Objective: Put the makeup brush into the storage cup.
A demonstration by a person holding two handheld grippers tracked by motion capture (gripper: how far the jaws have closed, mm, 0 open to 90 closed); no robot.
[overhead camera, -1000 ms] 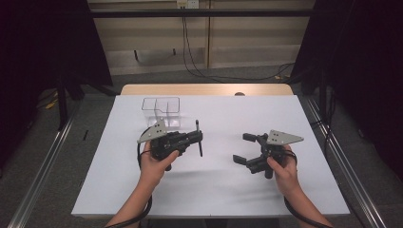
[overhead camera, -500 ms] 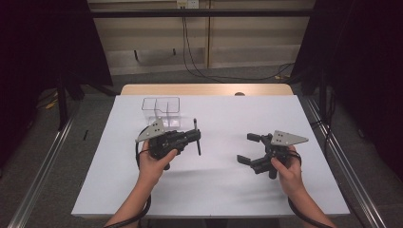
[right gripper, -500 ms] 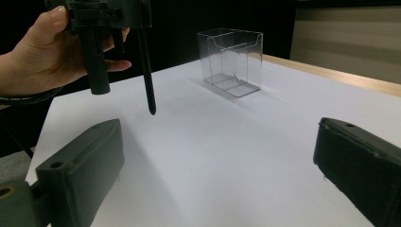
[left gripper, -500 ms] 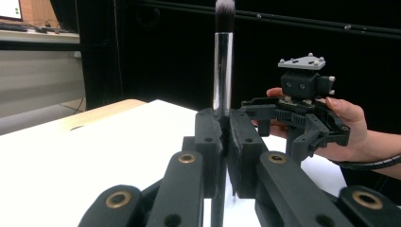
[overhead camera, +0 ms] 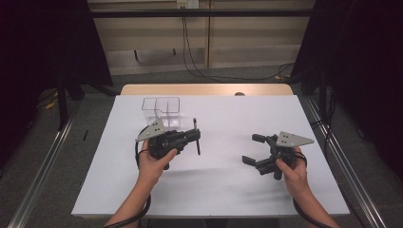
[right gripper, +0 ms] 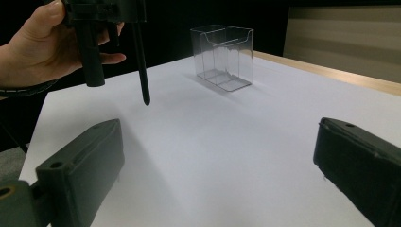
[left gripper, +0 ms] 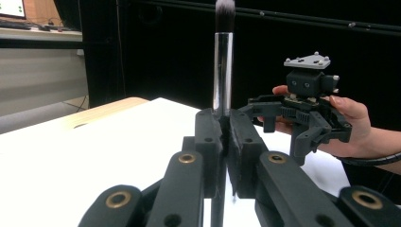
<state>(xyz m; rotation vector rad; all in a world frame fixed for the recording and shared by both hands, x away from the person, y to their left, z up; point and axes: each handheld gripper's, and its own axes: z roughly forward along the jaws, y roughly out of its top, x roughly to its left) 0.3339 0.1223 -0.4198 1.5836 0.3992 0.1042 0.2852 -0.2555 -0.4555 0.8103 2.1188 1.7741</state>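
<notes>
The right gripper [overhead camera: 257,149] (jaws wide apart, nothing between them) has drifted slightly away from the clear box [overhead camera: 161,107], toward the table's near right; its hand [overhead camera: 292,171] went with it.

Brush [left gripper: 222,71] cut off at twelve o'clock in the left gripper view — bristle tip past the top edge. Lower handle hidden between the jaws of the left gripper [left gripper: 226,142], blurred where it drops toward six o'clock. In the high view, too thin to tell bristles from handle. Left hand [right gripper: 45,42] cropped at nine and twelve o'clock in the right gripper view; top of the brush lost above the frame, gripper body mostly cut away. Right gripper [right gripper: 217,156] sliced off at six o'clock — both jaws run out at the corners. Clear box [overhead camera: 161,107] faint in the high view, its near wall behind the left gripper's grey plate; compartments' contents too small to tell.
</notes>
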